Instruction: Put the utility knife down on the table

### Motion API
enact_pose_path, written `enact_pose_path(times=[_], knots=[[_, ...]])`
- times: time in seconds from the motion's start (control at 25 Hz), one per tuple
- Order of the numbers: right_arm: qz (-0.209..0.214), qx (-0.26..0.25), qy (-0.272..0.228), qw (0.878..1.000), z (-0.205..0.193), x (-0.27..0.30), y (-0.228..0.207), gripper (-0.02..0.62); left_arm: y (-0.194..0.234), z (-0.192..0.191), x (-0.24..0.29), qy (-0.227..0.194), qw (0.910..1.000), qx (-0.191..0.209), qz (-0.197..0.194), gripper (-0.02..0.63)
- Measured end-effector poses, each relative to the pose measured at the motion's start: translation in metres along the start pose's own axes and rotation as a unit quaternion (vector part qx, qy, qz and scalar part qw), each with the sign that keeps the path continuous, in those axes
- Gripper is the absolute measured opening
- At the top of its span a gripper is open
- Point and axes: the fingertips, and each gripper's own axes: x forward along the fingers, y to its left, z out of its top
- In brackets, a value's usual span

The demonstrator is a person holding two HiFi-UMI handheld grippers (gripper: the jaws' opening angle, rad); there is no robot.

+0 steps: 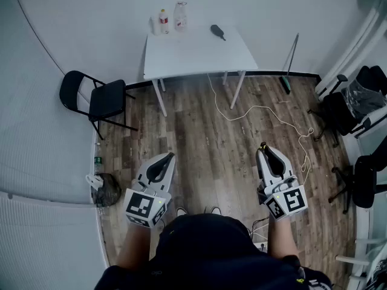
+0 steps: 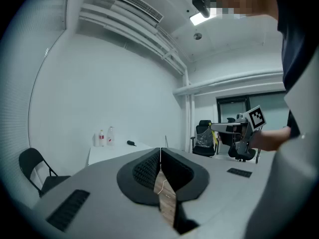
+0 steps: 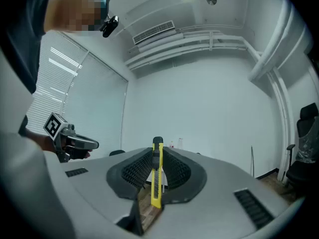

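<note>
Two hand-held grippers are shown above a wooden floor, well apart from the white table [image 1: 181,56] that stands by the far wall.

- **Left gripper** [image 1: 168,157]: jaws pressed together along their length, with nothing between them.
- **Right gripper** [image 1: 264,147]: jaws closed on the yellow utility knife [image 3: 157,178]. The knife stands edge-on between the ribbed pads [image 3: 135,172], and its dark tip projects just beyond the jaw ends. It is thus carried in the air and rests on no surface.
- **Table contents:** two bottles [image 1: 163,22] sit at the back left corner and a small dark object [image 1: 217,32] lies toward the back right. The front half of the top is bare.
- **Floor:** a pale cable [image 1: 266,110] trails between the person and the table. A black folding chair [image 1: 97,98] stands to the left.

The step in hand, as judged, is transport; the set-down has not yet begun. The next move calls for carrying the right gripper forward to the table and lowering it until the knife lies close over a bare part of the top. The jaws should part only then. The cable underfoot is probably the main hazard on the way.
</note>
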Motion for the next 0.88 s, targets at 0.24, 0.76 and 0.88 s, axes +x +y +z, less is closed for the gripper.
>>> enact_pose_path(times=[0.24, 0.76, 0.88], knots=[[-0.002, -0.004, 0.003, 1.0, 0.002, -0.005, 0.005, 0.074, -0.006, 0.005, -0.008, -0.004, 0.9999, 0.008, -0.007, 0.023], [0.043, -0.006, -0.007, 0.999, 0.008, 0.013, 0.047, 0.074, 0.016, -0.004, -0.031, -0.006, 0.9999, -0.008, -0.002, 0.023], [0.048, 0.004, -0.008, 0.999, 0.005, 0.025, 0.063, 0.074, 0.033, -0.009, -0.042, -0.008, 0.9999, -0.011, -0.001, 0.023]])
